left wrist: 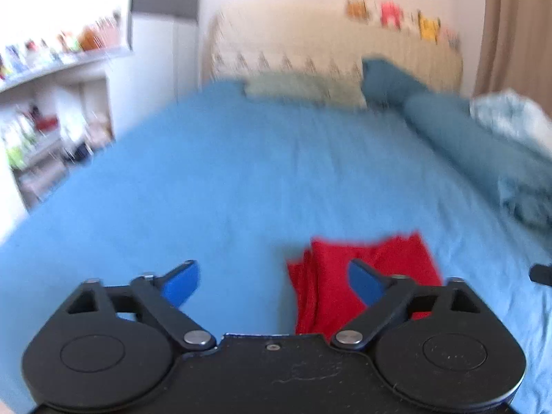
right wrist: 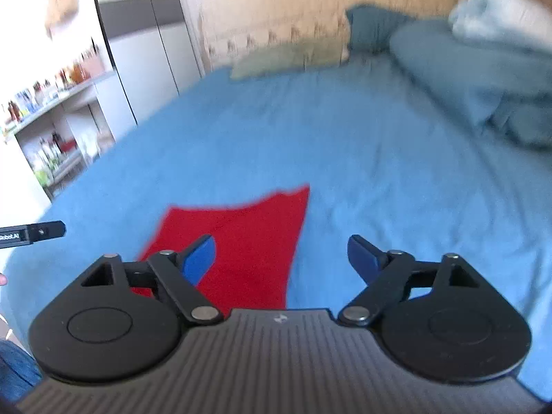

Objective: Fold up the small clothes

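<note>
Both the left hand-held gripper (left wrist: 274, 284) and the right hand-held gripper (right wrist: 281, 258) gape wide and empty above the bed (left wrist: 224, 179). The folded red garment (left wrist: 379, 258) lies flat on the blue sheet beneath them, with pillows (right wrist: 293, 57) and a rumpled duvet (right wrist: 483, 69) well apart at the bed's far side.

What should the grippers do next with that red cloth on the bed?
Probably bring both back down to it: the red cloth lies folded on the blue sheet, and the left gripper and right gripper are open, holding nothing.
</note>
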The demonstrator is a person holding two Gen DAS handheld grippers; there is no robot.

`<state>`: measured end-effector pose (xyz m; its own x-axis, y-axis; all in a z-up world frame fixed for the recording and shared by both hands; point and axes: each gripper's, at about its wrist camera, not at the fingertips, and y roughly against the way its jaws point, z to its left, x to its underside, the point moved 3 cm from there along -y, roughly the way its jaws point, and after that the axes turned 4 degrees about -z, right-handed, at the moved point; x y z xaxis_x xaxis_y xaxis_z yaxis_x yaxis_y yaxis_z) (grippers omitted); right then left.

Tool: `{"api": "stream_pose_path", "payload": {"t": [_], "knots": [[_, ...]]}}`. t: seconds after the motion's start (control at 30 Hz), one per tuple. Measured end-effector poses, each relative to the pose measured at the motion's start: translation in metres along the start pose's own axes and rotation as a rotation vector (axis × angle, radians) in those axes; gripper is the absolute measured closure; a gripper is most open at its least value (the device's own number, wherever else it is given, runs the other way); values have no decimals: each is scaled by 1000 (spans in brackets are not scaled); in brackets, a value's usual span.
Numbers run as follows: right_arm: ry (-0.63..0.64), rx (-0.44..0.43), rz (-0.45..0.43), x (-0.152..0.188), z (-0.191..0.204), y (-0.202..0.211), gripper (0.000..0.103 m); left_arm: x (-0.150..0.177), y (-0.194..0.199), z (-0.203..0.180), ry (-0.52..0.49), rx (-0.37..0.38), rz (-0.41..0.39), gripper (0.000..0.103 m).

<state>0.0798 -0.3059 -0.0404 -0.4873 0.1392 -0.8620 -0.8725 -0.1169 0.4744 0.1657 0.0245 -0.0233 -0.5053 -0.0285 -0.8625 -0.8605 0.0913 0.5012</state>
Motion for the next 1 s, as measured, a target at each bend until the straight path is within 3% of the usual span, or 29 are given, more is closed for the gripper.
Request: {"api": "stream_pose_path", "payload": {"t": [0.13,0.27,0.37,0.67,1.0], "knots": [[34,46,-66,-27,24,70,0,-23,73,-8,6,-11,-75,0],[64,109,-48,-30,45,116,0,-18,107,-17,-18,4,-32,0],[55,151,16,-18,55,137,0,-7,121,-25,-54,6,-5,0],[6,209,131,31,60,158,0,39,138,-41,-138,-5,66,0],[29,220,179,56,68,155,0,63,139,-42,-130,-5,116,0]]}}
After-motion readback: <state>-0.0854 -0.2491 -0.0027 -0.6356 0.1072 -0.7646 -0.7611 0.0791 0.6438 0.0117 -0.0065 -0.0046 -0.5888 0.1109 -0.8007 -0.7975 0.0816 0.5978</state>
